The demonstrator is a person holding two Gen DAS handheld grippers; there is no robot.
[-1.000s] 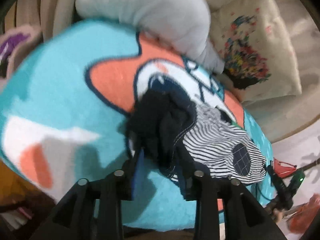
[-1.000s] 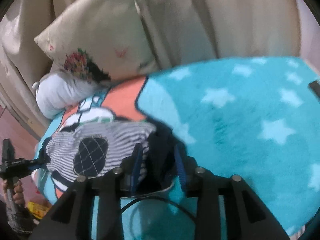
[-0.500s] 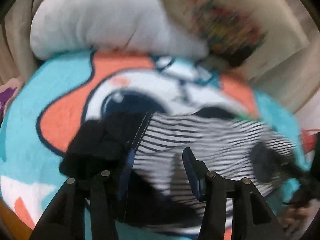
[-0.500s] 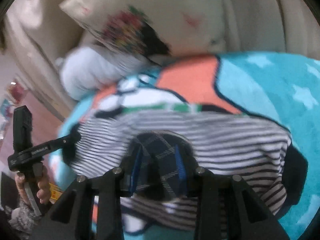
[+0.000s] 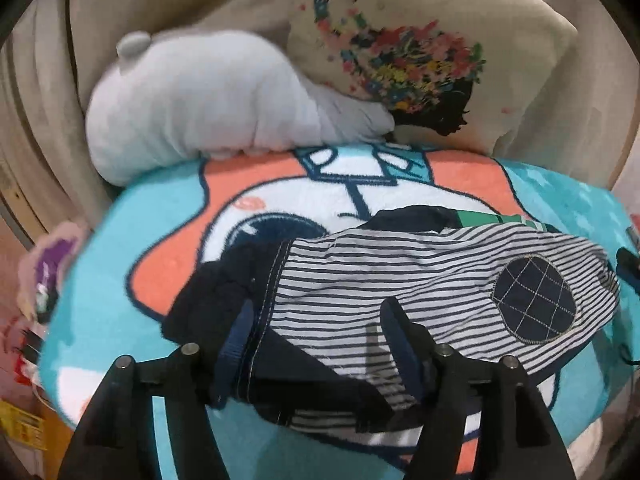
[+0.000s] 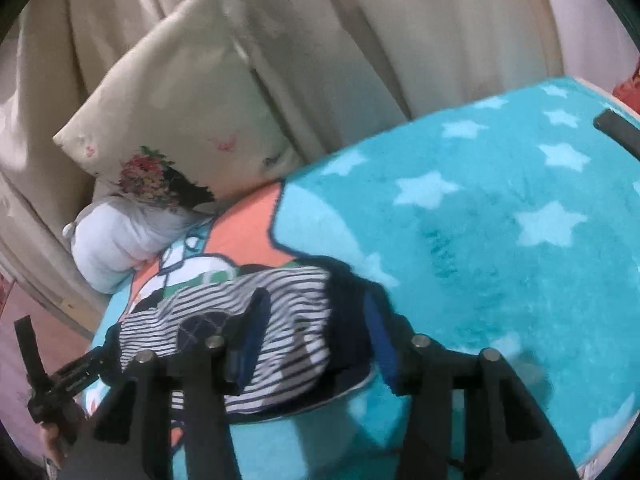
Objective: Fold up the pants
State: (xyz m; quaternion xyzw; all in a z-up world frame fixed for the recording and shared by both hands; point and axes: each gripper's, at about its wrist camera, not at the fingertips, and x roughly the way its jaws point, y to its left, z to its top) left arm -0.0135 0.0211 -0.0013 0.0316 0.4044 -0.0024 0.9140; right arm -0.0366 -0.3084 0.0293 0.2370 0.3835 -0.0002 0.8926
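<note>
Black fingers of left tool at 6 o'clock, spread wide over pants, blue pads apart, nothing pinched between them. Striped navy-and-white fabric lying flat on teal blanket, dark waistband bunched at 9 o'clock beside left pad, round navy patch with grid stitching at 3 o'clock. Farther off, orange-and-white cartoon print across blanket, then grey plush pillow at 11 o'clock and cream cushion with flower print at 1 o'clock, touching each other.

From right wrist view: right tool likewise spread wide at 6 o'clock, straddling pants, gripping nothing. Garment lying at 8 o'clock of starred blanket, dark edge under right-hand pad. Left tool at 8 o'clock, held in a hand partly visible at frame edge. Beyond, cushion and plush pillow at 10 o'clock, beige curtain at 12 o'clock.
</note>
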